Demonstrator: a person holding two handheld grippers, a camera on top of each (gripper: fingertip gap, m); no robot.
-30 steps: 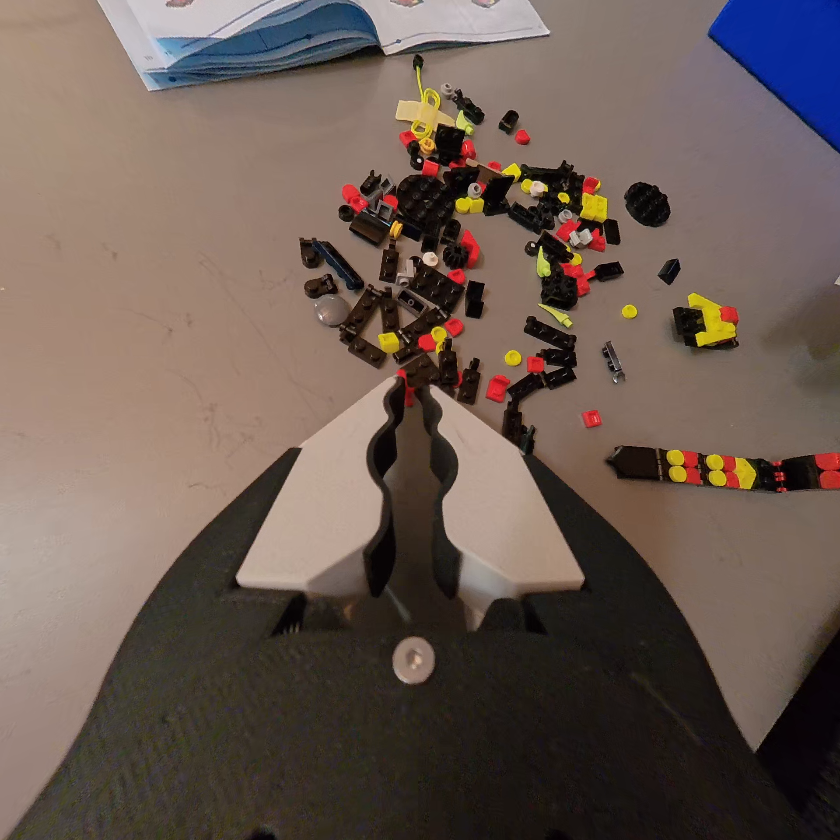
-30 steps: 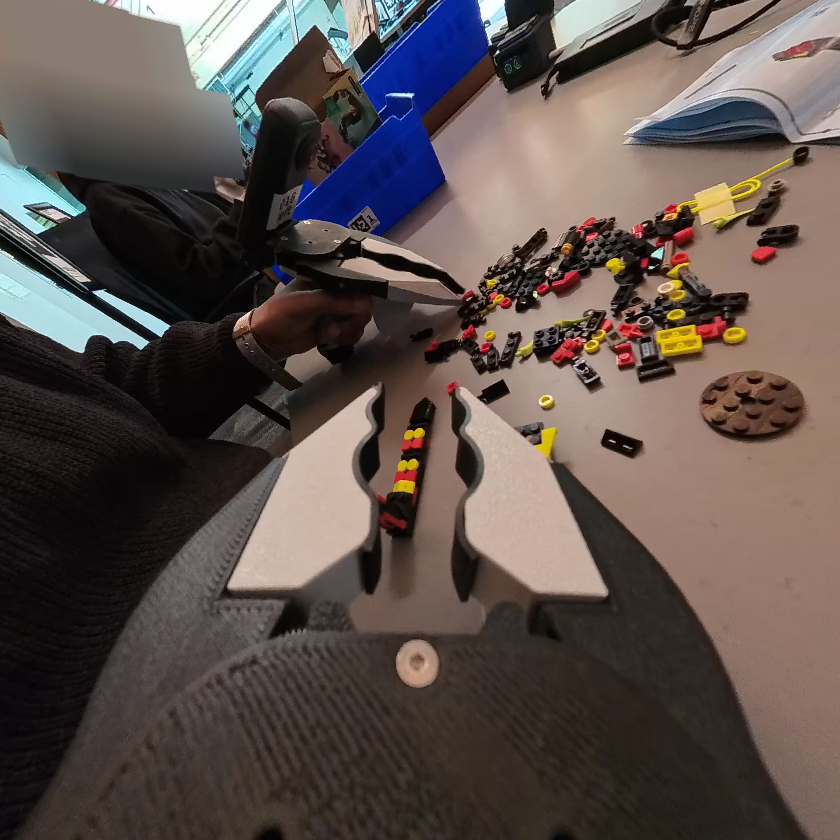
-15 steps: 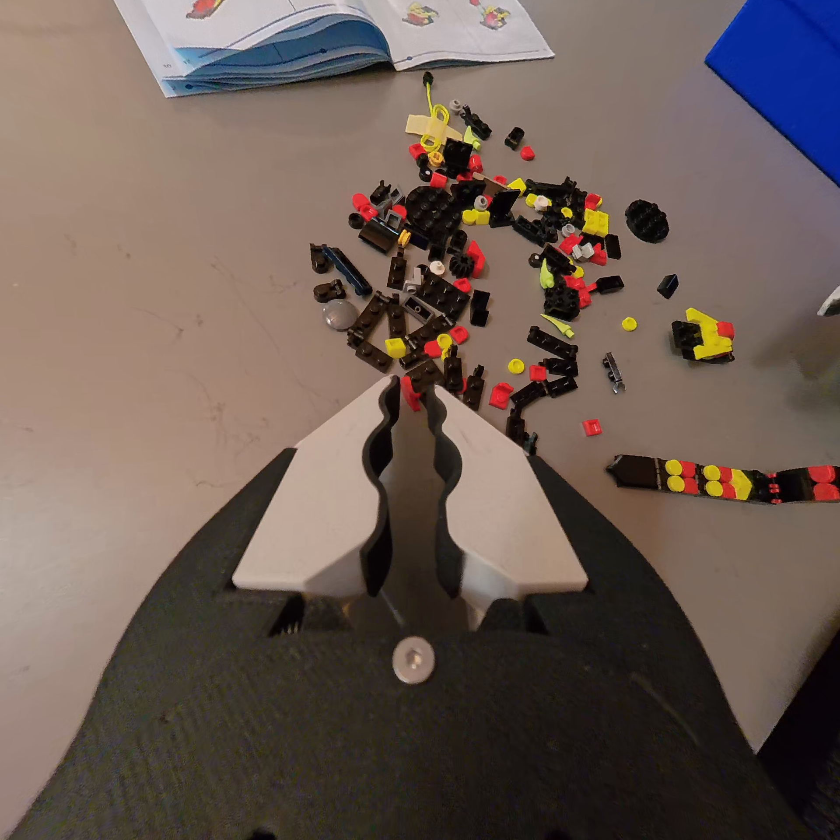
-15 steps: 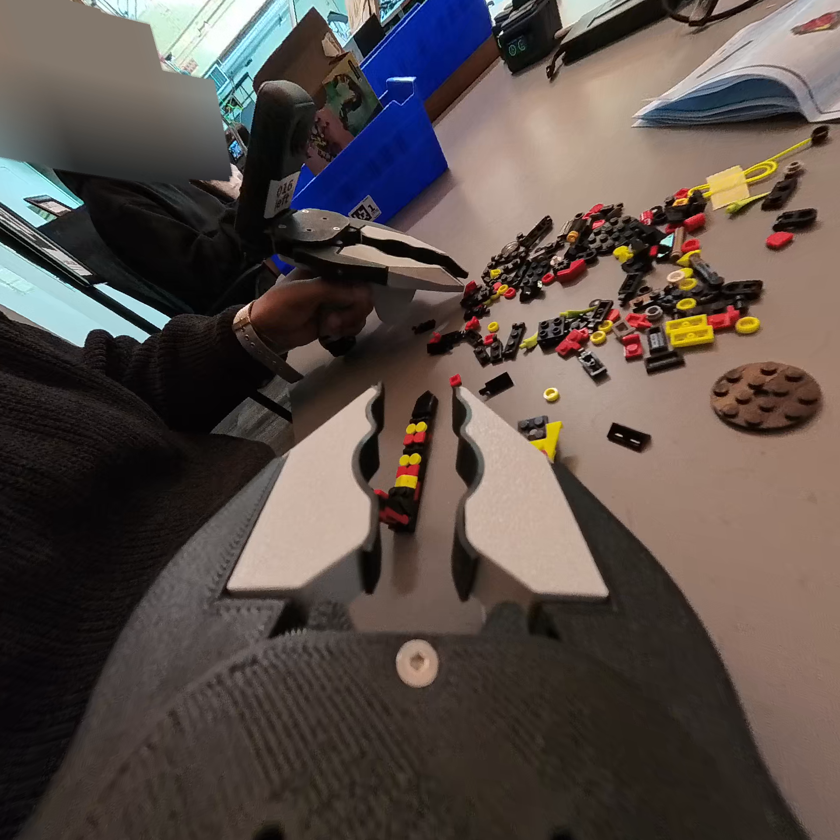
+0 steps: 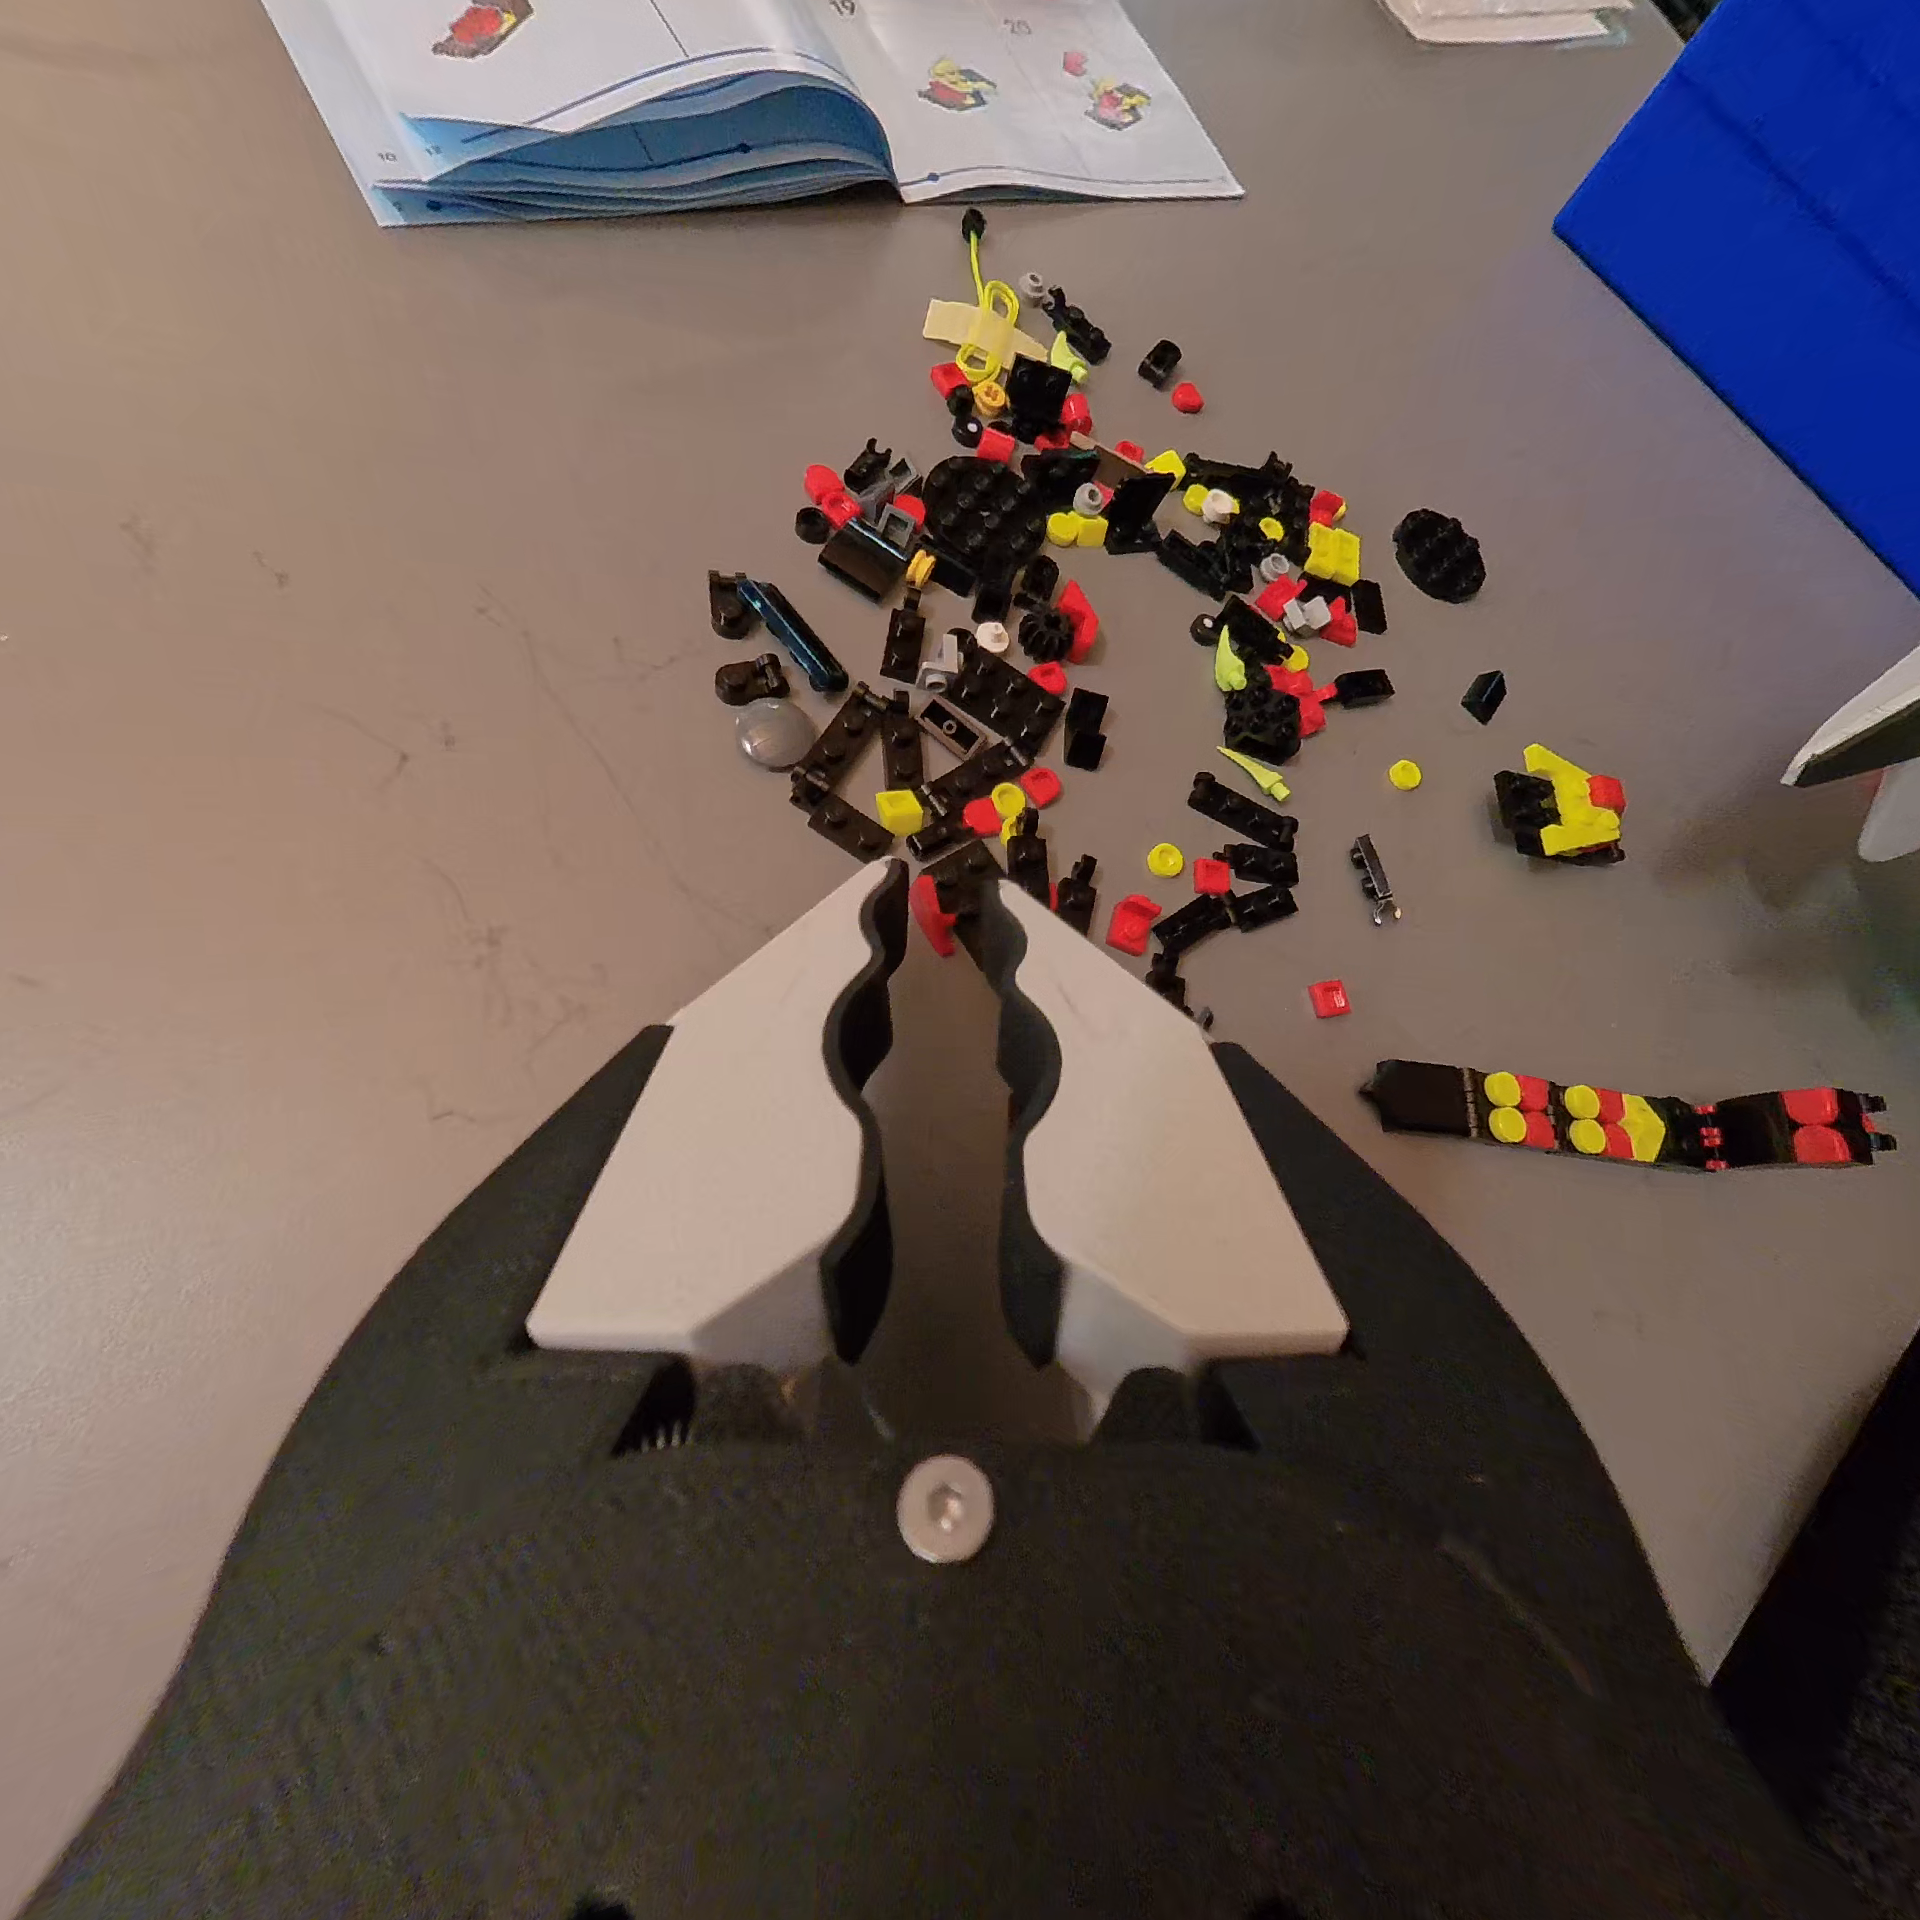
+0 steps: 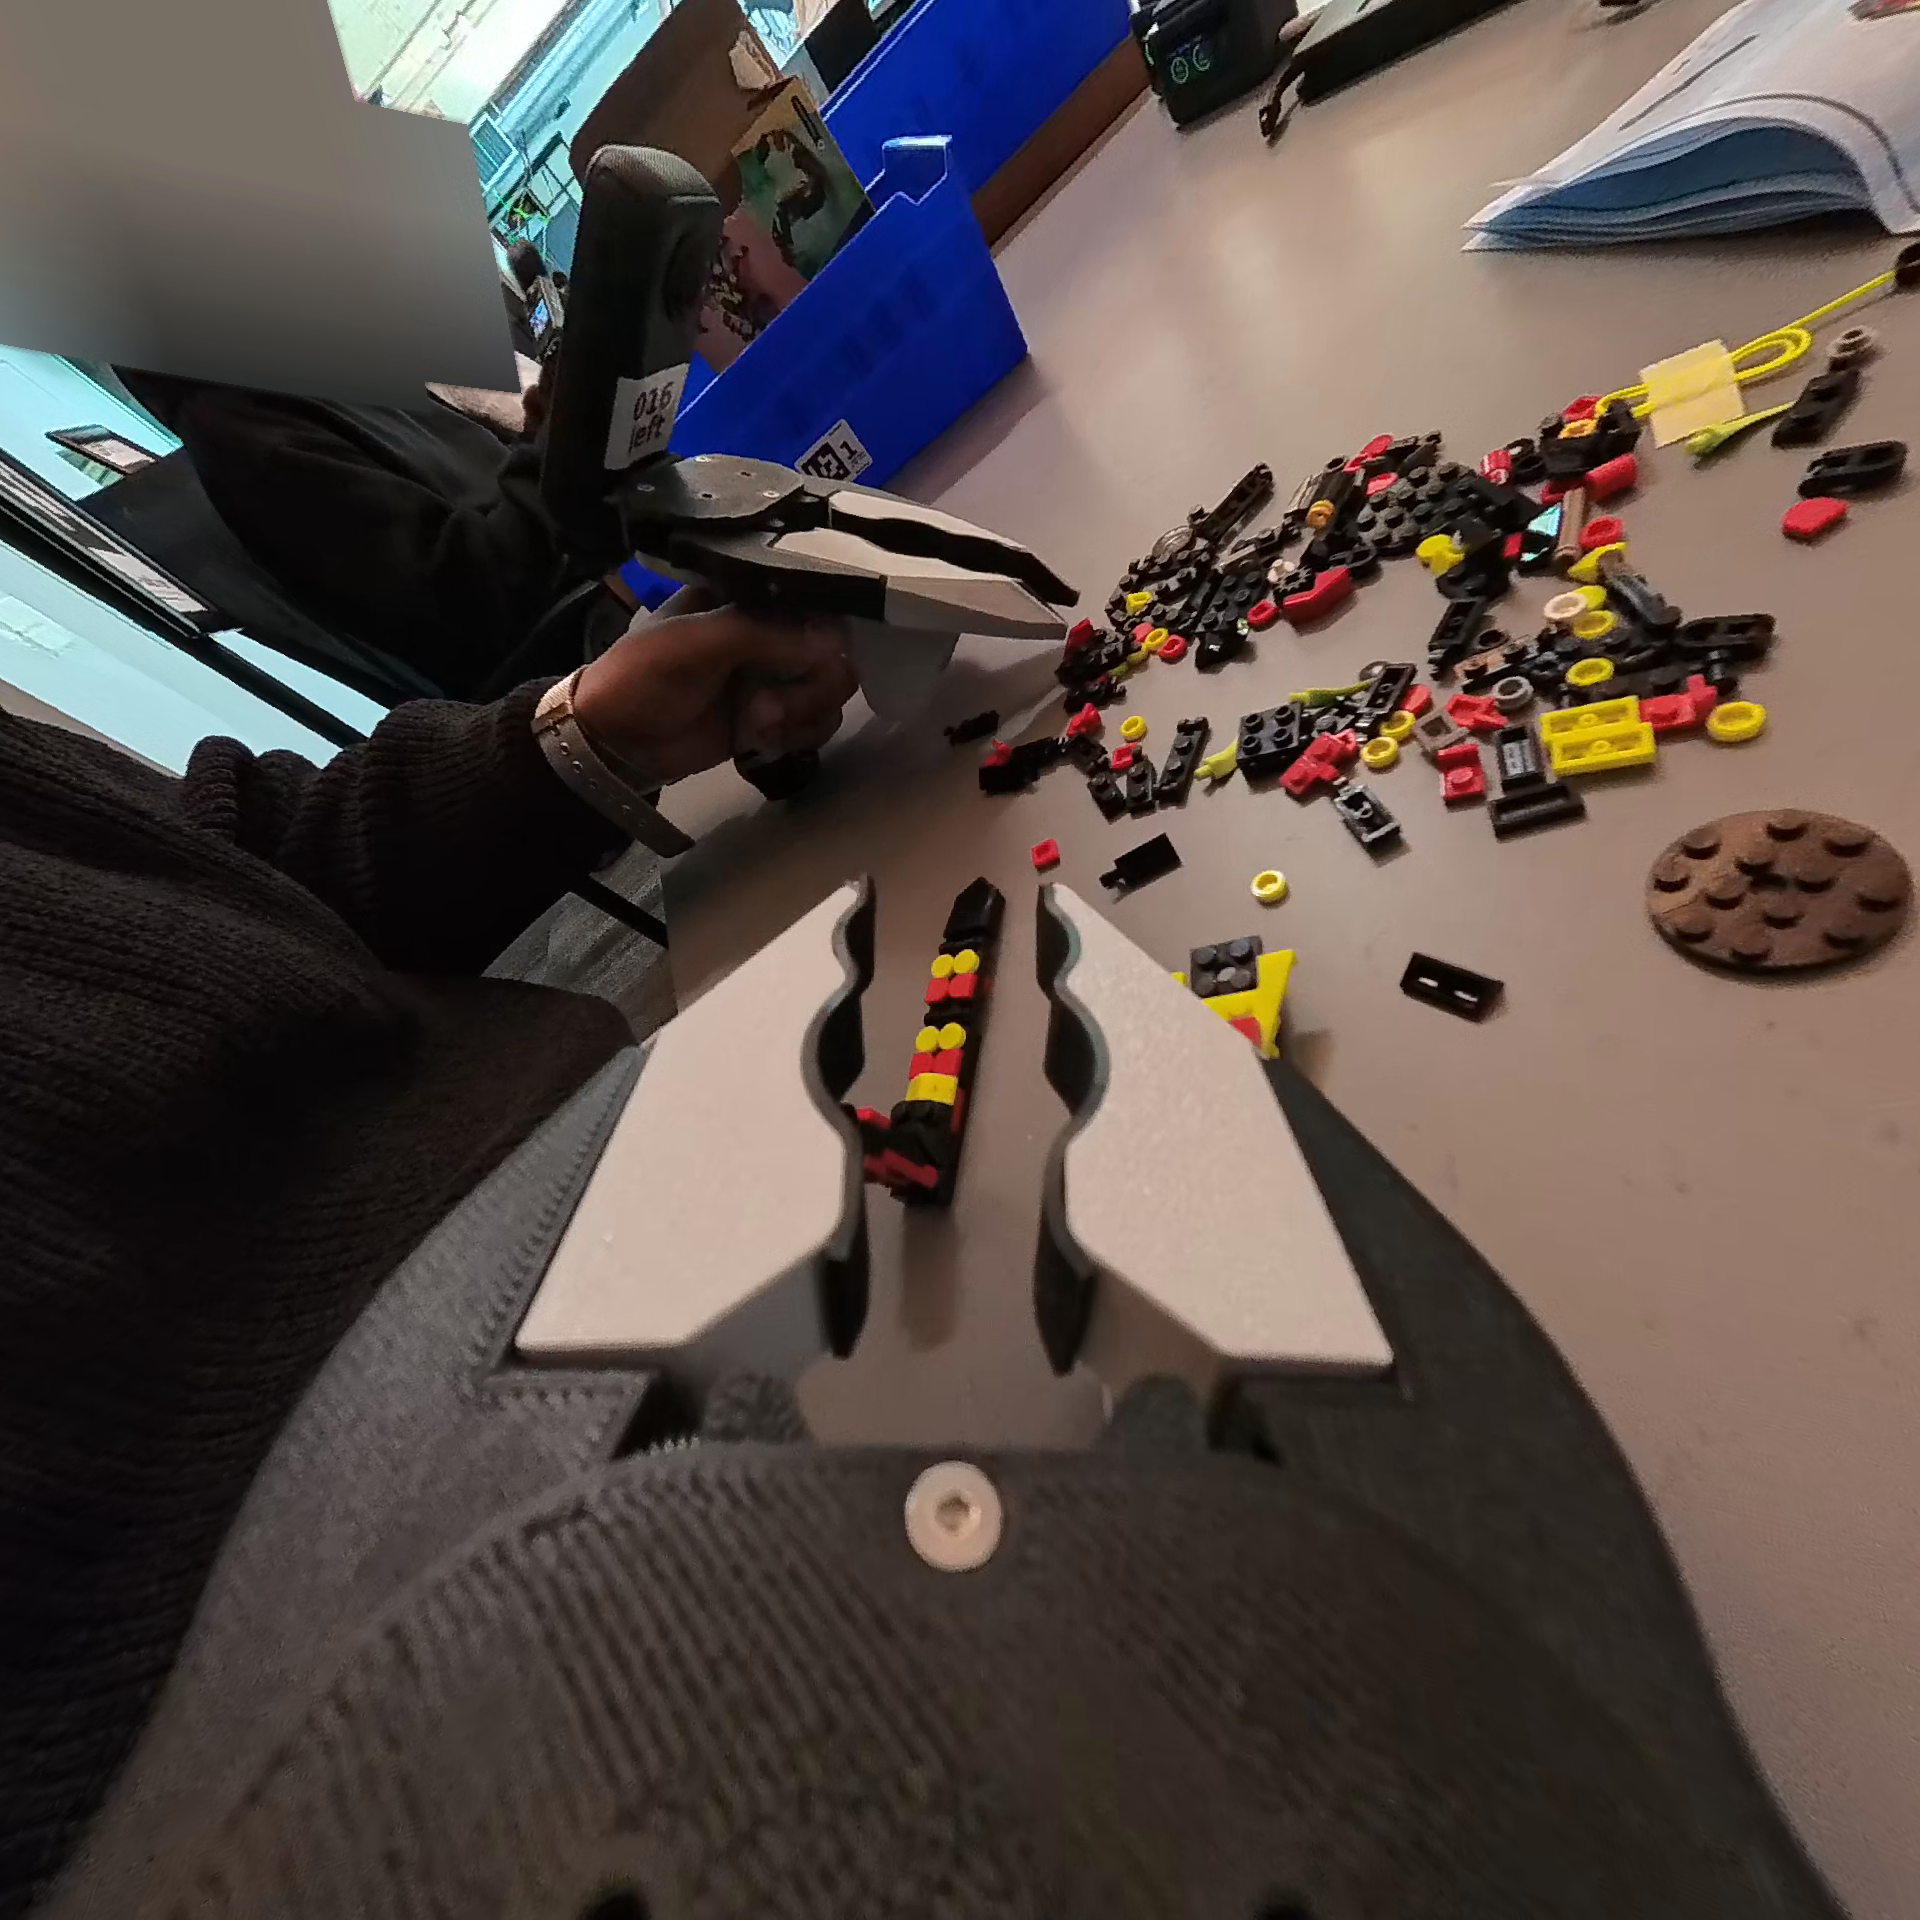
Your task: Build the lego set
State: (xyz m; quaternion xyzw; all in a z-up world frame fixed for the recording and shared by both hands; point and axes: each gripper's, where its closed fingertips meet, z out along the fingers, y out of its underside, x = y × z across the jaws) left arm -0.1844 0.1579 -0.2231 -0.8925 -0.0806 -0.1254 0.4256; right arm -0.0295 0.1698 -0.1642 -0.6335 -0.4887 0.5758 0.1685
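Observation:
Loose black, red and yellow lego pieces (image 5: pixel 1091 623) lie in a pile on the grey table (image 5: pixel 364 623). My left gripper (image 5: pixel 945 894) is at the pile's near edge, its tips nearly closed on a small red piece (image 5: pixel 933 916). It also shows in the right wrist view (image 6: pixel 1060 613), raised over the table. A long black, red and yellow assembly (image 5: pixel 1621 1122) lies flat on the table. My right gripper (image 6: pixel 956 894) is open above it, and the assembly (image 6: pixel 951 1039) shows between the fingers, untouched. A small yellow and black sub-build (image 5: pixel 1558 805) sits nearby.
An open instruction booklet (image 5: pixel 727 94) lies at the far side. A blue bin (image 5: pixel 1766 260) stands at the right. A round black plate (image 5: pixel 1439 556) lies apart from the pile. A person's sleeve and hand (image 6: pixel 675 707) hold the left gripper. The gap from one gripper's tips to the other's is roughly 15 centimetres. It is some 12 centimetres from my right tips to the round black plate (image 5: pixel 1439 556). Look for it in the right wrist view (image 6: pixel 1733 872) too.
My left gripper has drawn back and up from the pile with the red piece between its tips. The right gripper has hardly moved.

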